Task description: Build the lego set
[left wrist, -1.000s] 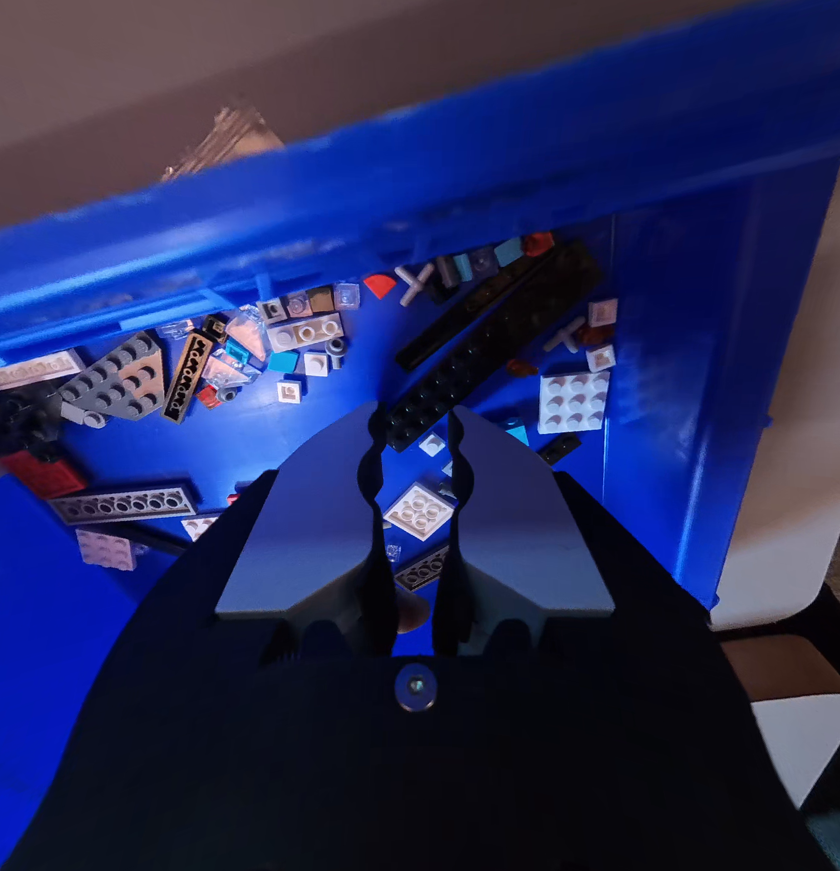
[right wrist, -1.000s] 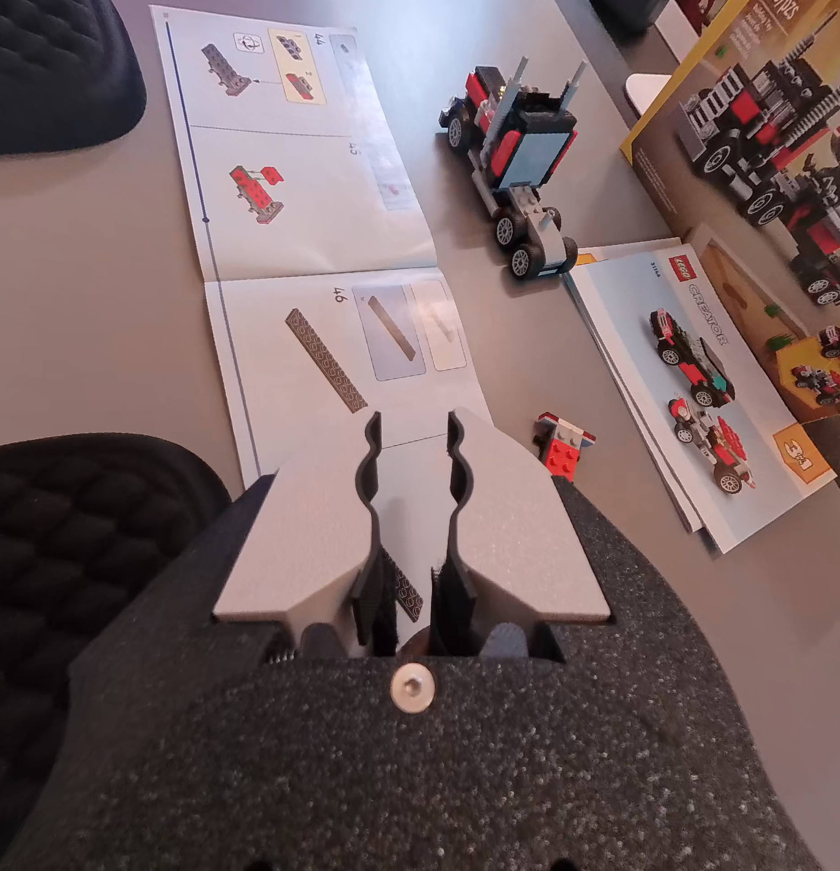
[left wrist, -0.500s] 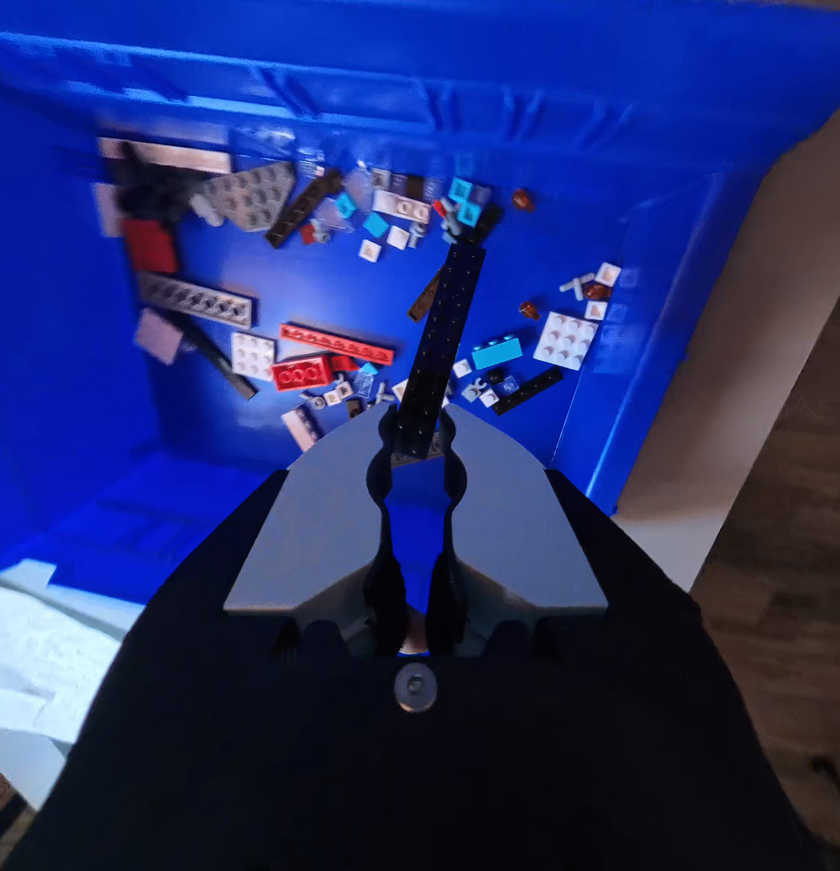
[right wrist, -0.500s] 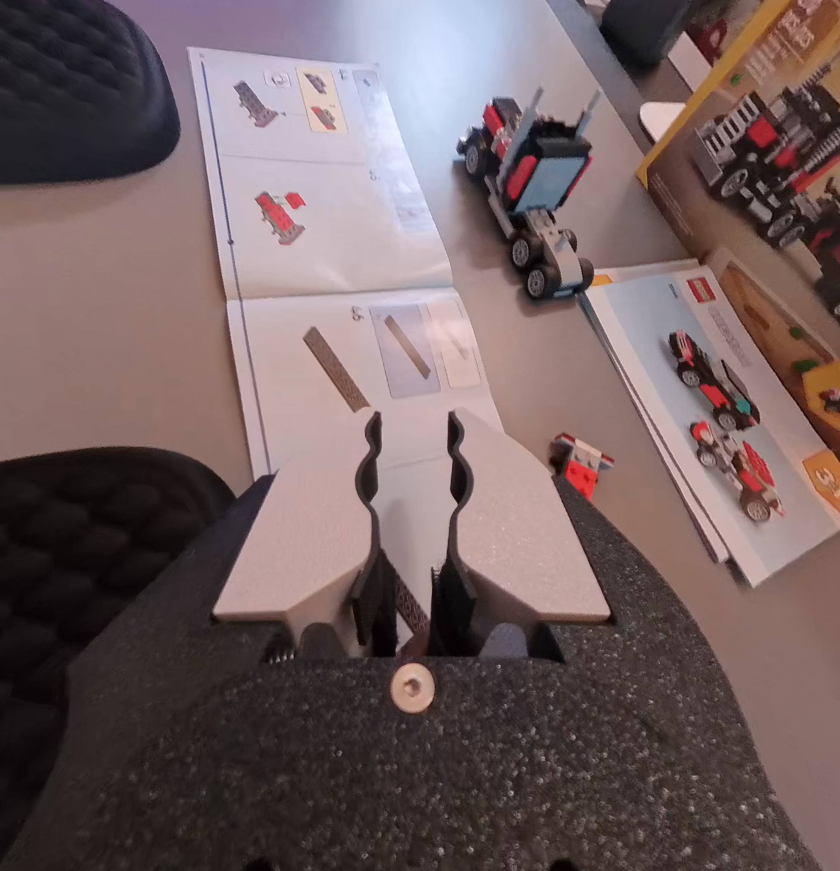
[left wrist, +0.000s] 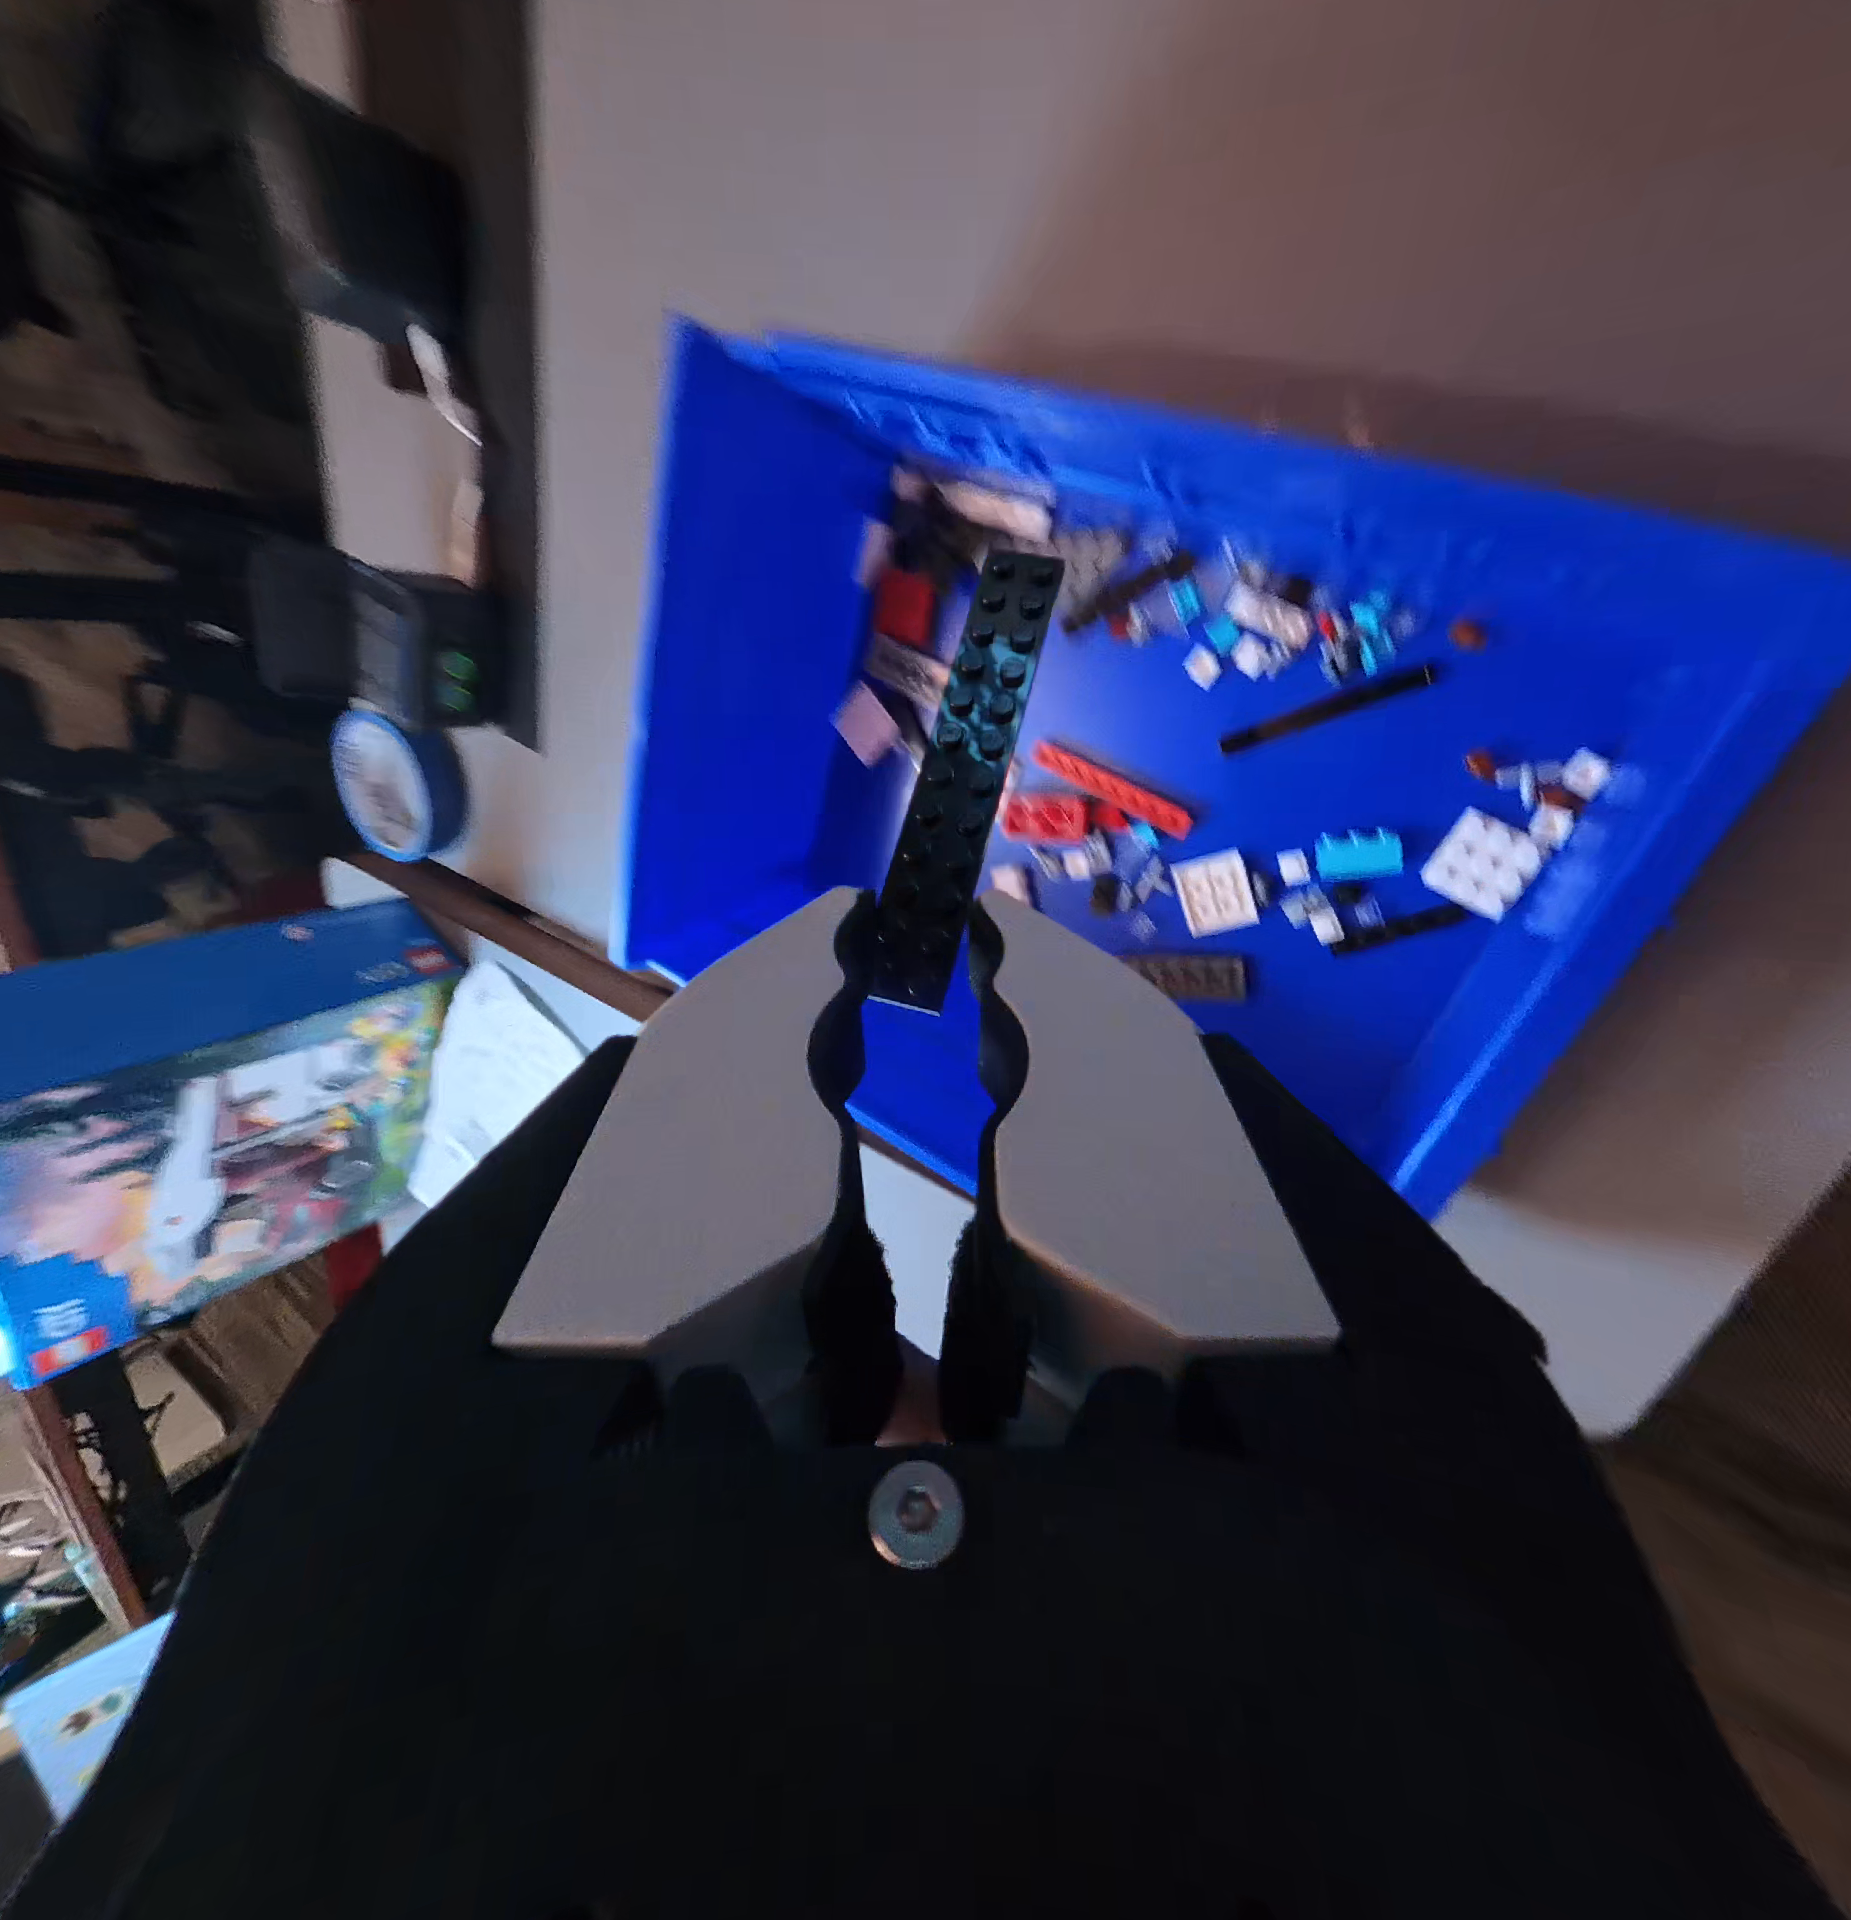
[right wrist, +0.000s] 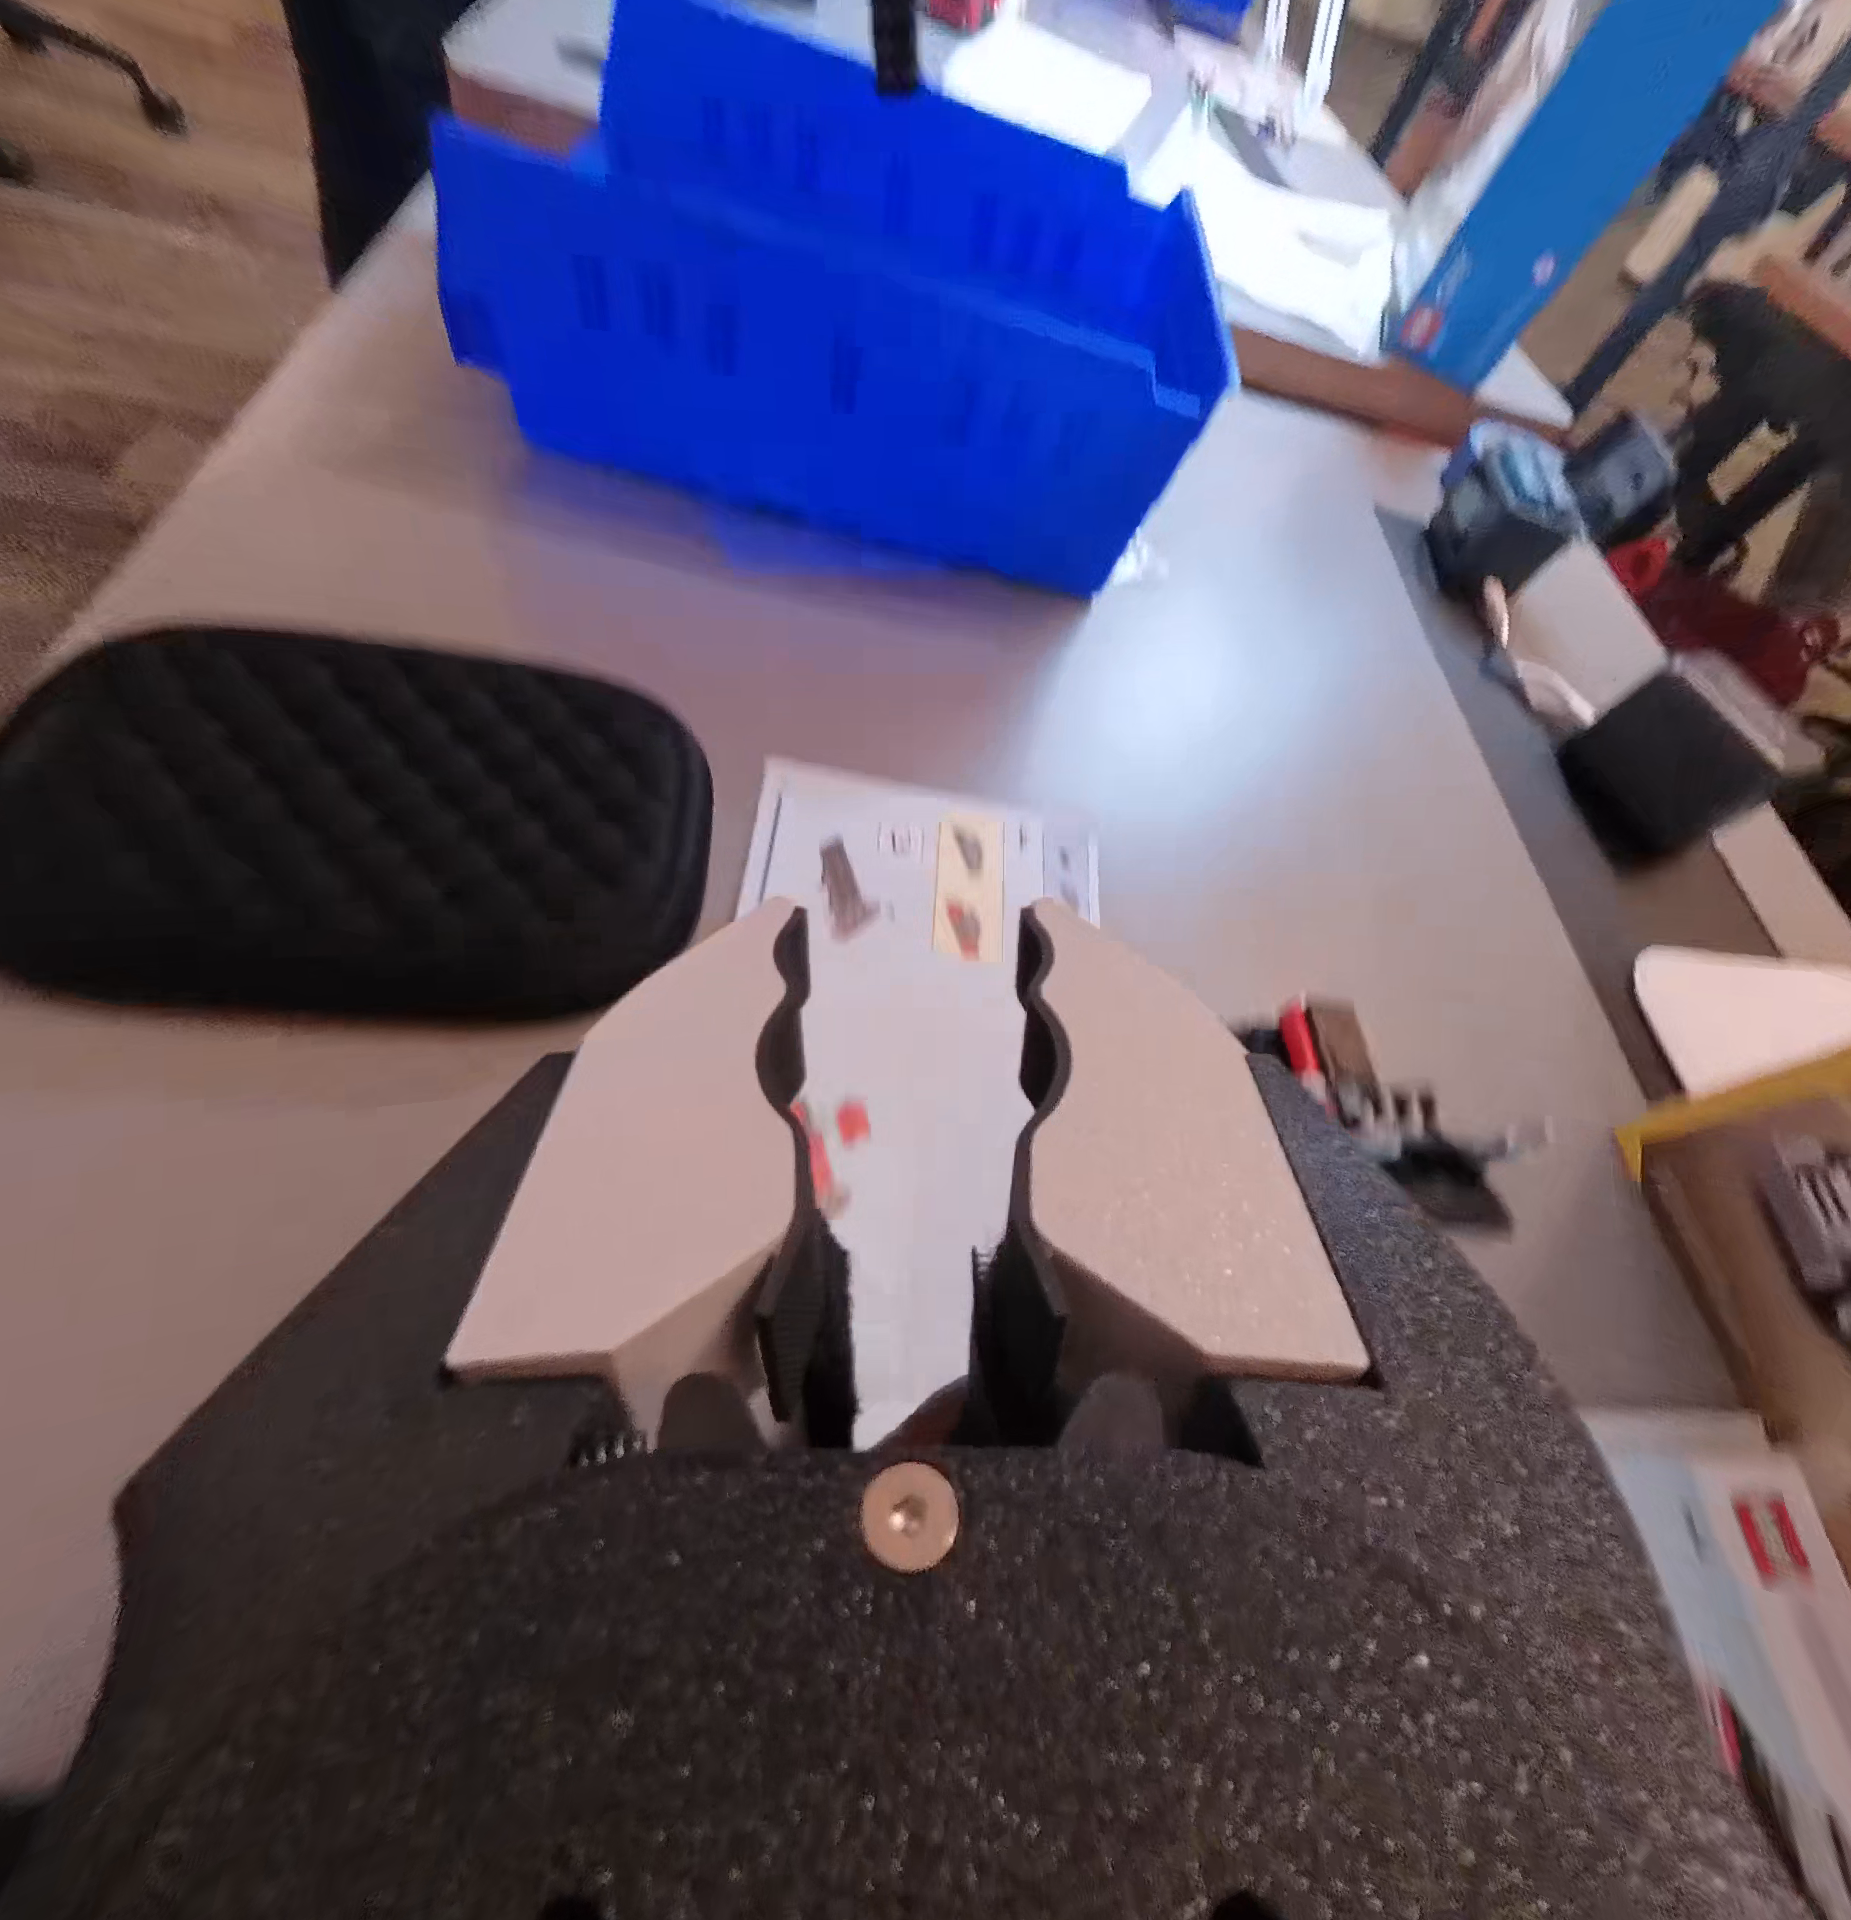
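My left gripper [left wrist: 916, 920] is shut on one end of a long black studded plate [left wrist: 968, 774] and holds it up above the blue bin [left wrist: 1586, 1049]. Several loose bricks lie in the bin, among them red pieces [left wrist: 1046, 819] and a white square plate [left wrist: 1482, 862]. My right gripper [right wrist: 905, 920] is open and empty above the open instruction booklet [right wrist: 921, 862] on the grey table. The blue bin also shows far ahead in the right wrist view [right wrist: 827, 343], with the black plate [right wrist: 893, 42] sticking up above it.
A black quilted pad [right wrist: 318, 821] lies left of the booklet. The built truck [right wrist: 1357, 1081], blurred, stands right of my right gripper, by a yellow set box [right wrist: 1773, 1174]. A blue set box [left wrist: 194, 1122] and a blue tape roll [left wrist: 396, 779] sit left of the bin. There is about 35 cm between the tips of the two grippers.
My left gripper has closed on the black plate and lifted it out of the bin, pulling back and turning. My right gripper has tilted up from the booklet toward the bin and opened wider.
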Available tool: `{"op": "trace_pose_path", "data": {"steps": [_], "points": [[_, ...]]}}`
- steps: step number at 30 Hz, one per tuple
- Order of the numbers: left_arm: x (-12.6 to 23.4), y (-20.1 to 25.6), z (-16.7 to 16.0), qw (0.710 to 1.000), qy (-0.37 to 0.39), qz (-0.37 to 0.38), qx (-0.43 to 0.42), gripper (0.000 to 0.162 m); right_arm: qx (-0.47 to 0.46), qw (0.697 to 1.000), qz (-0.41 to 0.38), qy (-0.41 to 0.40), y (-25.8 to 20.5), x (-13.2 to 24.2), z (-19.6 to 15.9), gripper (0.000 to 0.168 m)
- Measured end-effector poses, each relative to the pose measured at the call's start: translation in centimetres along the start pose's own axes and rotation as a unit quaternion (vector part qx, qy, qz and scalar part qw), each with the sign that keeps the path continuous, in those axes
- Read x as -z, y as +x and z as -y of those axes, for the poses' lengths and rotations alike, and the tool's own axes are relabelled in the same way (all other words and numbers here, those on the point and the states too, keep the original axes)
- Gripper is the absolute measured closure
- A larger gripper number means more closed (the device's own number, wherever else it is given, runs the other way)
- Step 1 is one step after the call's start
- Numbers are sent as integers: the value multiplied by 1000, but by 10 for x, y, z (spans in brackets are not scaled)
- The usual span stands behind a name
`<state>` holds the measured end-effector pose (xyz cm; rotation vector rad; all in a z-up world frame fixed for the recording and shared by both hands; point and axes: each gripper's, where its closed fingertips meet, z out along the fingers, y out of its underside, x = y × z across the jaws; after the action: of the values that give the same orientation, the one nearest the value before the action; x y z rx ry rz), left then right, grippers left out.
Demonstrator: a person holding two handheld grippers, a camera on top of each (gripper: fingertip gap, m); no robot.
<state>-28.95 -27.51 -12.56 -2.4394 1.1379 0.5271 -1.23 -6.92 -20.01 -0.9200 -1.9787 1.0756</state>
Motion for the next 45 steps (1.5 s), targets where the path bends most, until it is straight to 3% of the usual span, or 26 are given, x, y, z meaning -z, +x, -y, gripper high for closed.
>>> {"op": "trace_pose_path", "data": {"steps": [3, 7, 12, 17, 29, 34, 39, 45], "points": [[18, -19, 46, 995, 83, 57, 12, 145, 8, 999, 0, 36, 6, -20, 43, 122], [15, -18, 122, 978, 198, 71, 10, 145, 36, 998, -25, 42, 17, -25, 80, 113], [-8, 5, 210, 941, 337, 26, 4, 145, 52, 992, -39, 109, 15, 1, 96, 112], [-29, 24, 261, 923, 386, -8, 0, 145, 76, 981, -54, 171, 3, 36, 99, 124], [-38, 38, 312, 904, 427, -40, -9, 145, 70, 981, -68, 165, -4, 56, 76, 150], [-46, 42, 324, 895, 443, -50, -7, 143, 63, 985, -72, 143, -1, 69, 63, 150], [-85, 42, 340, 892, 448, -52, 38, 119, -6, 985, -133, 108, 19, 113, 16, 150], [-159, 24, 355, 883, 424, -77, 184, 114, -152, 970, -167, 85, 25, 148, -68, 151]]}}
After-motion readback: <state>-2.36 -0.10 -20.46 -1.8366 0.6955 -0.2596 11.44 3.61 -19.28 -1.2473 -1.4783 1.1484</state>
